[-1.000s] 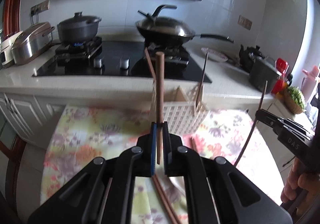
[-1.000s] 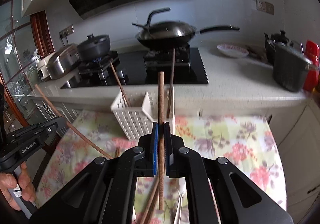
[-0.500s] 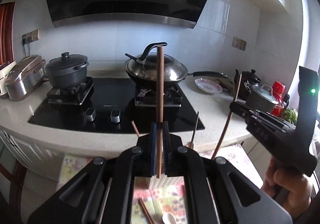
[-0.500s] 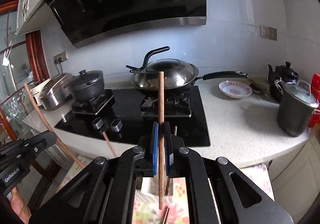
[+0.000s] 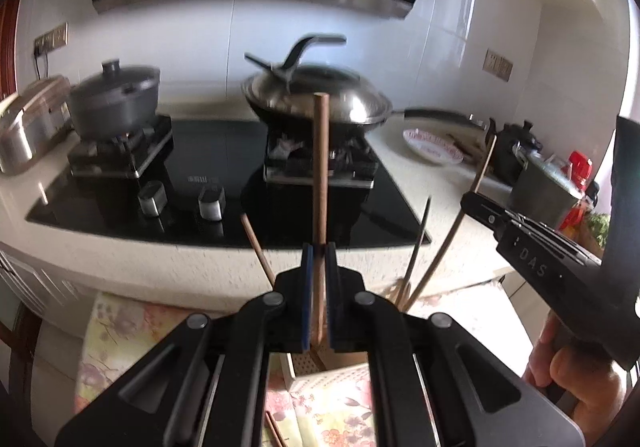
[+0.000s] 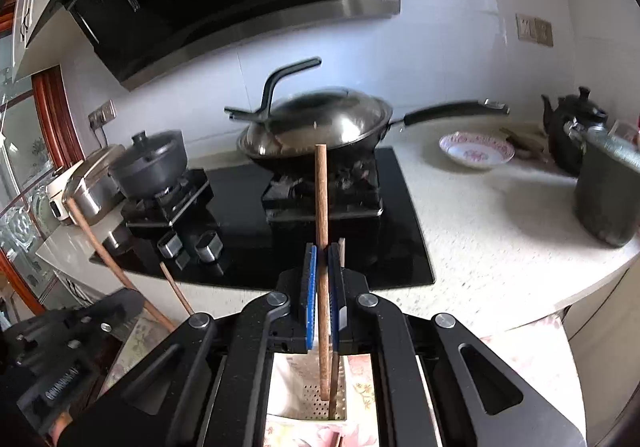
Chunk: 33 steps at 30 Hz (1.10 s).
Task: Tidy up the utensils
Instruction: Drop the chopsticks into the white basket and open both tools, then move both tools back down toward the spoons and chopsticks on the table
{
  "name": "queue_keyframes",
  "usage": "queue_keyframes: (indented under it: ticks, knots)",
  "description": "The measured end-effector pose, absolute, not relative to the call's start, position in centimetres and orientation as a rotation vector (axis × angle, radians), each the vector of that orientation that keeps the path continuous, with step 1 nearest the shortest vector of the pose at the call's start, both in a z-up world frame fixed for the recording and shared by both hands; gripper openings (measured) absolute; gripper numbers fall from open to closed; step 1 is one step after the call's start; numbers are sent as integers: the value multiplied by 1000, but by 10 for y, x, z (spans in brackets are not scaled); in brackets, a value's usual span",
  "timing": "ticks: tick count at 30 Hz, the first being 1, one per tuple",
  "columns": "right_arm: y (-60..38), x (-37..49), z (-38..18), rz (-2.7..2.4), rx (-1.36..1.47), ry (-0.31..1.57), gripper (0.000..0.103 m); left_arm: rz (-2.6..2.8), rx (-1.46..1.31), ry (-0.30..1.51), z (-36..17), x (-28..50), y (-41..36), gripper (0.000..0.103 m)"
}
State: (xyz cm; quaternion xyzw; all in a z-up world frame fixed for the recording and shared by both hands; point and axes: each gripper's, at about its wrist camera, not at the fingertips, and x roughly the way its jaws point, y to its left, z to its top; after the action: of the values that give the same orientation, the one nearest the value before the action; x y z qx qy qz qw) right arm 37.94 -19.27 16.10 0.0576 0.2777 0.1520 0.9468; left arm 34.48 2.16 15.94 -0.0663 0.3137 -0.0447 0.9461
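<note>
Left wrist view: the left gripper [image 5: 319, 253] had its jaws clenched on a brown chopstick [image 5: 320, 175], which stood upright between the blue pads, its top end in front of the lidded wok [image 5: 318, 95]. Below the jaws lay the perforated white basket [image 5: 324, 367], resting on the floral cloth [image 5: 116, 331]. At the right edge, the right gripper [image 5: 476, 203] appeared, held by a hand [image 5: 576, 375] and carrying a slanted chopstick.

Right wrist view: the right gripper [image 6: 322, 255] had its jaws clenched on a second chopstick [image 6: 321, 207], also upright. Its lower end reached into the basket [image 6: 316, 403], beside another stick standing there. The stone desk [image 6: 480, 239] carried the black hob [image 6: 248, 231]. The left gripper [image 6: 100, 311] showed at lower left with its chopstick tilted.
</note>
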Motion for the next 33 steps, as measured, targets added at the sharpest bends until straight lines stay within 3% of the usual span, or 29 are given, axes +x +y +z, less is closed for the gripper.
queue_keyframes:
  ticks: [15,16,19,21,23,27,29,33]
  knots:
    - [-176,396,109,330,70,781,6,-128,-155,848,112,371,17,6]
    - [-175,396,109,317,56,779,6,-122,-148,857,110,374,17,10]
    - [-176,397,112,306,39,770,13,-98,-132,858,106,379,17,27]
    - [-180,394,116,296,32,752,22,-94,-132,842,108,377,19,32]
    - [-187,391,120,294,38,739,36,-80,-125,823,111,374,22,32]
    - [-205,376,126,282,25,715,37,-68,-137,799,117,358,31,32]
    - [-220,362,124,265,31,707,45,-61,-138,776,119,339,36,34]
    - [-253,321,95,248,25,732,49,-47,-131,764,103,295,43,36]
